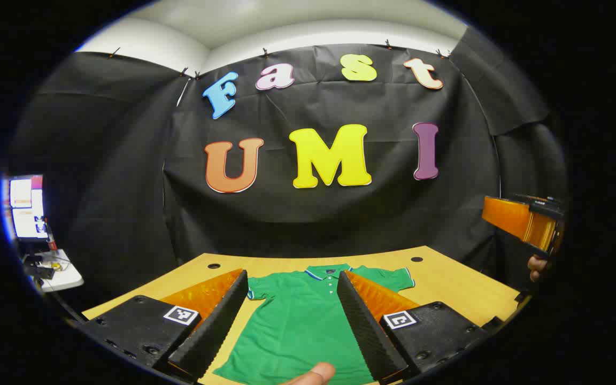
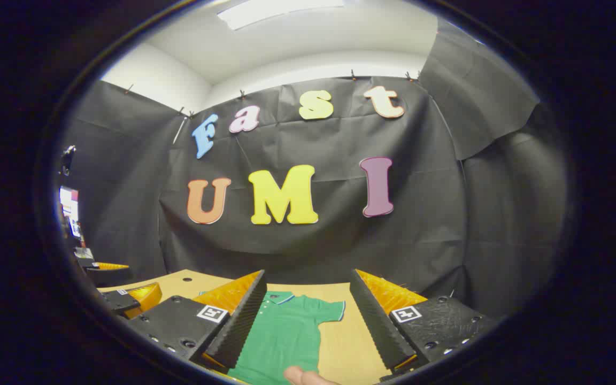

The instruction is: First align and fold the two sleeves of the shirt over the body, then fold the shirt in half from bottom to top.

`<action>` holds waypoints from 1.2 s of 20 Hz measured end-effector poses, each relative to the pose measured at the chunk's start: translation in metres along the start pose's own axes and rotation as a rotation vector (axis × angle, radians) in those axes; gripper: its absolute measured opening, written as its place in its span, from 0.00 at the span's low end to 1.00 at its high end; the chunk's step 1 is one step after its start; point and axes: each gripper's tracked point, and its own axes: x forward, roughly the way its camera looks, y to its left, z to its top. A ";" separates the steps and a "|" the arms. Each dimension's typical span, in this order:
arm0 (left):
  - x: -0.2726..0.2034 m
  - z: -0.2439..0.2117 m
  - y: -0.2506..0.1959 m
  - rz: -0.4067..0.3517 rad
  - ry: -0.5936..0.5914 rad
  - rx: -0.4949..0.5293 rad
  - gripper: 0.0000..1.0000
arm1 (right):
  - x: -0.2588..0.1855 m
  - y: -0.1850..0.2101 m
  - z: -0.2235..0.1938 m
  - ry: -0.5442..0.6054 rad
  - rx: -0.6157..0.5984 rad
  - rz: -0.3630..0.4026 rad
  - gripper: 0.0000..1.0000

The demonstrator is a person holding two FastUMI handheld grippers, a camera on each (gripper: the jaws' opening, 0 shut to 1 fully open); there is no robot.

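Left gripper (image 1: 293, 310) and right gripper (image 2: 308, 315) both spread wide, empty, above green short-sleeved polo shirt (image 1: 300, 326) lying flat, collar toward wooden bench's (image 1: 447, 283) far edge; sleeves unfolded.

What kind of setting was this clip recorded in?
Probably a recording booth set up for a folding demo, not a home. Black cloth is clipped up as walls, a bare wooden table holds only a flat green shirt, and a monitor stands off to the side.
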 end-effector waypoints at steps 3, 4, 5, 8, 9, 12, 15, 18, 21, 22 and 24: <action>-0.003 -0.007 -0.001 -0.027 0.005 -0.024 1.00 | -0.007 0.017 -0.006 -0.001 -0.039 0.004 0.96; -0.002 -0.010 0.001 -0.032 0.016 -0.043 1.00 | -0.009 0.023 -0.009 0.008 -0.048 0.014 0.94; -0.003 -0.013 0.002 -0.035 0.021 -0.060 1.00 | -0.010 0.026 -0.013 0.015 -0.062 0.015 0.94; -0.001 -0.020 0.013 -0.027 0.045 -0.093 1.00 | -0.010 0.032 -0.018 0.021 -0.063 0.015 0.95; 0.000 -0.020 0.019 -0.018 0.043 -0.102 1.00 | -0.011 0.037 -0.025 0.033 -0.049 0.024 0.94; 0.005 -0.021 0.033 0.011 0.039 -0.098 1.00 | -0.007 0.043 -0.036 0.070 -0.023 0.039 0.95; 0.009 -0.025 0.041 0.022 0.047 -0.097 1.00 | -0.003 0.044 -0.045 0.098 -0.061 0.046 0.96; 0.013 -0.029 0.049 0.035 0.065 -0.126 1.00 | 0.000 0.041 -0.048 0.100 -0.072 0.031 0.95; 0.019 -0.035 0.056 0.049 0.088 -0.158 1.00 | 0.003 0.038 -0.057 0.107 -0.084 0.022 0.95; 0.021 -0.039 0.057 0.052 0.100 -0.165 1.00 | 0.006 0.034 -0.059 0.111 -0.088 0.013 0.95; 0.027 -0.046 0.060 0.057 0.122 -0.181 1.00 | 0.015 0.026 -0.064 0.119 -0.088 -0.002 0.95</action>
